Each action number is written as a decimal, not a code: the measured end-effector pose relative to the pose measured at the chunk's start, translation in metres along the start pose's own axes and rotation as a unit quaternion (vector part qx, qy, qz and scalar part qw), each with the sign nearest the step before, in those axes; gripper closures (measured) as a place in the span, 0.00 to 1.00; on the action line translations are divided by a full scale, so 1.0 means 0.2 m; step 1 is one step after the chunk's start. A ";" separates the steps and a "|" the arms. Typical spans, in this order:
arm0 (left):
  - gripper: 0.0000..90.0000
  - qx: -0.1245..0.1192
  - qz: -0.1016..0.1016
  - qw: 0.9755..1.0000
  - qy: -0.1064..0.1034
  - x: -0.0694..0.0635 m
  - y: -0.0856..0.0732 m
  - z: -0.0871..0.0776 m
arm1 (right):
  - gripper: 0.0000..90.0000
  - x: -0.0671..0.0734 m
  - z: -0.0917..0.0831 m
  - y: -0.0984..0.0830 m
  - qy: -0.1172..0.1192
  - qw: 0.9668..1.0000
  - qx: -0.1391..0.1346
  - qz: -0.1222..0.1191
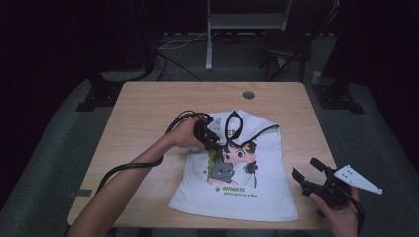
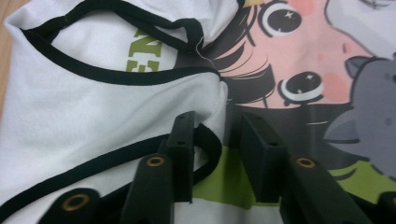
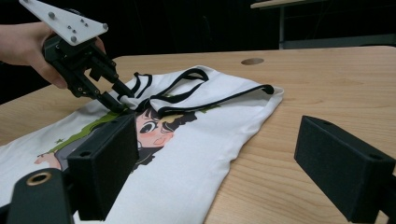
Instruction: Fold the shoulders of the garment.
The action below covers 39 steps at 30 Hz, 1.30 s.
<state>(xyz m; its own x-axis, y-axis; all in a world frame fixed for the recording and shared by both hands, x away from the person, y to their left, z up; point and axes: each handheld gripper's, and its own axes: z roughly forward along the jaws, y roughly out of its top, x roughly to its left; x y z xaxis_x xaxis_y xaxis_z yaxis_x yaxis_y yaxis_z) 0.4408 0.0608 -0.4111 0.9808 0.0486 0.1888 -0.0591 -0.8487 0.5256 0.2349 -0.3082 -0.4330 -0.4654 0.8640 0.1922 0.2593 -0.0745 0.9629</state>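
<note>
A white T-shirt with black trim and a cartoon print lies on the wooden table, its top part folded over. My left gripper points down onto the shirt's upper left, near the folded neckline. In the left gripper view its jaws stand a little apart on the cloth, astride the folded white edge, with no pinch to be seen. The right gripper view shows the same tips touching the shirt. My right gripper hovers open and empty off the shirt's lower right corner.
A round cable hole sits near the table's far edge. Bare wood lies left of the shirt and beyond it. A white stand and dark frames stand on the floor behind the table. The left gripper's cable trails over the table's left half.
</note>
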 end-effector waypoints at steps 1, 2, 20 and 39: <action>0.70 0.001 -0.001 1.000 -0.001 0.00 0.00 -0.01 | 0.15 0.00 0.00 0.00 0.000 1.000 0.000 0.000; 0.65 -0.004 -0.007 1.000 -0.005 0.00 -0.01 -0.01 | 0.15 0.00 0.00 0.00 0.000 1.000 0.000 0.002; 0.74 -0.045 0.035 0.998 0.012 0.01 -0.01 0.00 | 0.15 0.01 0.02 -0.01 0.001 1.000 0.005 0.003; 0.66 -0.010 0.074 0.997 0.015 -0.02 -0.05 -0.06 | 0.15 0.04 0.12 0.05 0.021 0.999 0.031 -0.020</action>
<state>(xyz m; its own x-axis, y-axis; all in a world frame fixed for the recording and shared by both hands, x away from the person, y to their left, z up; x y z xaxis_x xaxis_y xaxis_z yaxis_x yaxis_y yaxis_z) 0.4363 0.0751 -0.4073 0.9548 -0.0608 0.2911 -0.2076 -0.8371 0.5061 0.2536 -0.2898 -0.4255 -0.5110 0.8441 0.1624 0.2914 -0.0077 0.9566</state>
